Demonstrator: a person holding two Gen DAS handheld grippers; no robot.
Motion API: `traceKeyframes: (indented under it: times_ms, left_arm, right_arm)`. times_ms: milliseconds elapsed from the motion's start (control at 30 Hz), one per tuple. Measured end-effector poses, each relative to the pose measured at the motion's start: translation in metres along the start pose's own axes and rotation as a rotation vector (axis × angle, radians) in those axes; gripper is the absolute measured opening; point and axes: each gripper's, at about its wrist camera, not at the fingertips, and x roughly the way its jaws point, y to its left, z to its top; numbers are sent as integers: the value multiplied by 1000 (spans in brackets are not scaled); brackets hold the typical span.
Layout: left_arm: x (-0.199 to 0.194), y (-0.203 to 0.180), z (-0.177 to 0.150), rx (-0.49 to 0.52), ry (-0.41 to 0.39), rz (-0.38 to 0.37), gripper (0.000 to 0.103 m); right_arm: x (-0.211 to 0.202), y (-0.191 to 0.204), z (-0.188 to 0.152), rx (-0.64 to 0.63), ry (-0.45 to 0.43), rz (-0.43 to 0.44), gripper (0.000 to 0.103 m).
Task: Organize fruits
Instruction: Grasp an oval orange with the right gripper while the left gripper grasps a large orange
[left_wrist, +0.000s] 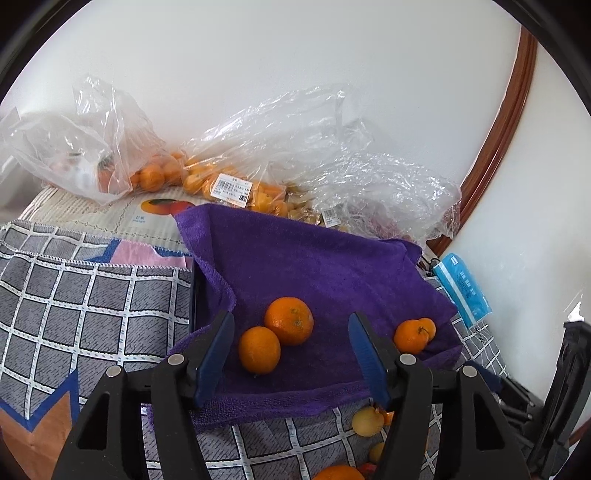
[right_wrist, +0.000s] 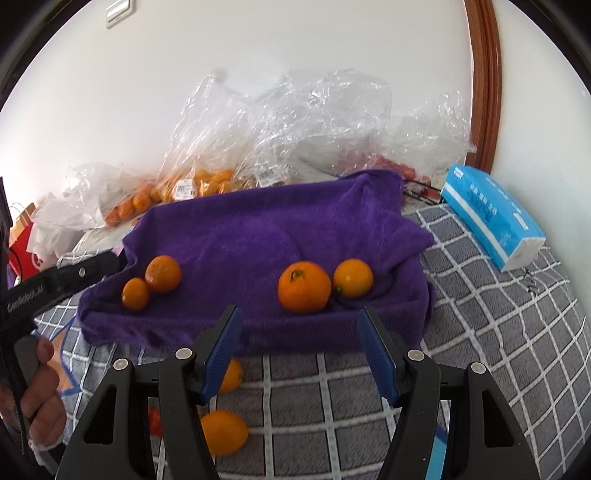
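Note:
A purple towel (left_wrist: 314, 258) covers a tray and holds oranges. In the left wrist view my left gripper (left_wrist: 291, 350) is open and empty, with two oranges (left_wrist: 289, 320) (left_wrist: 259, 349) between its blue fingers, and another pair (left_wrist: 410, 335) to the right. In the right wrist view my right gripper (right_wrist: 299, 350) is open and empty in front of the towel (right_wrist: 258, 229). A large orange (right_wrist: 304, 286) and a yellower one (right_wrist: 353, 277) lie just beyond it, two smaller oranges (right_wrist: 162, 274) (right_wrist: 135, 293) at left. Loose fruit lies on the checked cloth: an orange (right_wrist: 223, 432) and a pale yellow fruit (left_wrist: 367, 421).
Clear plastic bags of oranges (left_wrist: 155, 173) (right_wrist: 207, 181) lie along the white wall behind the towel. A blue tissue pack (right_wrist: 491, 216) sits at the right. The left gripper's black body and the hand holding it (right_wrist: 40, 398) show at the left of the right wrist view.

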Motion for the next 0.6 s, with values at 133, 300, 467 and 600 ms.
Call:
traceKeyframes:
  times_ms: [133,300,467,600]
  left_arm:
    - [-8,-3,1,1,-27,-24,64]
    - [-14,-5,2,10,-56,-19,64]
    - [-18,-2,2,-1,-72,-18,64]
    - [-19,5,4,-22,-90,-19,64]
  right_arm:
    - [-4,0,-15,30,22,30,65]
    - [-5,7,-28,45,48,52,65]
    - [-3,17,-35,37,70,65,65]
    - [0,26,-40,12,90,53,65]
